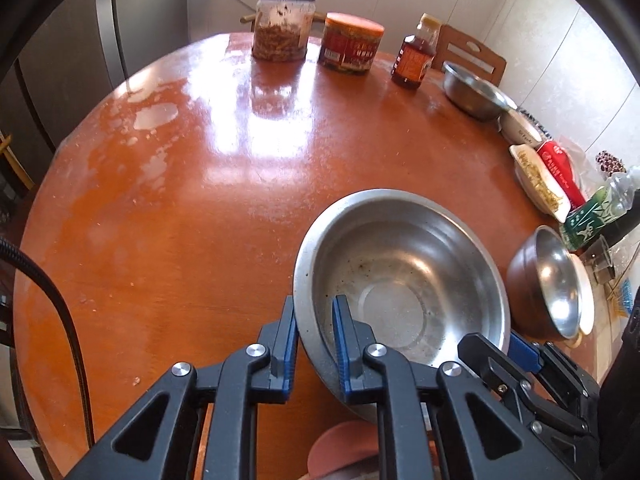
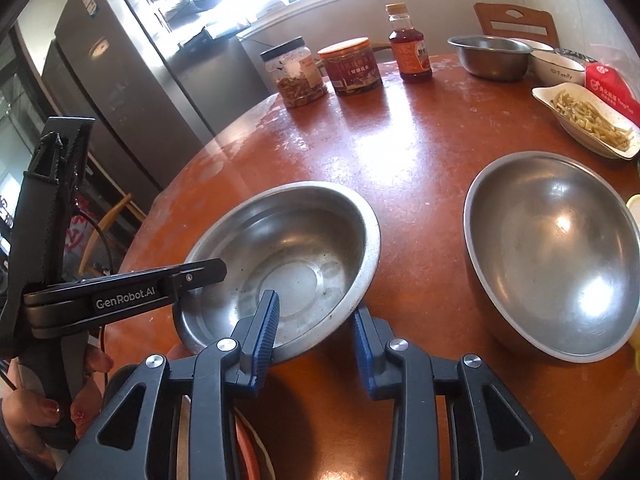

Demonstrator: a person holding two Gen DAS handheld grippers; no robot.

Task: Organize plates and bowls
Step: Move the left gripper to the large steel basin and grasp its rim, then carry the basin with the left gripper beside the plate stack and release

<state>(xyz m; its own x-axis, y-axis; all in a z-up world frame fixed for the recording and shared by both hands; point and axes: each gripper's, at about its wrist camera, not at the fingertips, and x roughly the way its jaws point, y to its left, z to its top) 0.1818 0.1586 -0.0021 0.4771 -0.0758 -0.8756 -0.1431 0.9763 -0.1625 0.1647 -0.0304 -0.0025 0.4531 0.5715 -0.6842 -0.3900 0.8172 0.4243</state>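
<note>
The left tongs [image 1: 316, 320] pinch the near-left rim of a steel bowl [image 1: 404, 276], 1 blue finger [image 1: 342, 332] inside the wall and the other outside, both pressed against the metal. The bowl sits at the near edge of the round red-brown tabletop [image 1: 200, 184], tipped a little toward the tongs in the left wrist view.

The right tongs [image 2: 316, 320] straddle the near-right rim of the same bowl [image 2: 280, 256]: the left finger [image 2: 266, 322] lies inside over the rim, the right one outside by the wall (whether the pads press the metal I cannot tell; a gap shows between them).

A second, larger steel bowl [image 2: 556, 256] stands just right of the first, apart from it. A hand [image 2: 48, 412] grips the left handle at the near-left corner of the right wrist view.

At the far edge stand 2 jars, one clear with a black lid [image 1: 282, 24] and one with an orange lid [image 1: 350, 42], then a bottle of red-brown liquid [image 1: 414, 58] and a small steel bowl [image 1: 476, 92]. To the right lie a white dish of pale strips [image 2: 588, 120] and a red packet [image 2: 608, 84].
</note>
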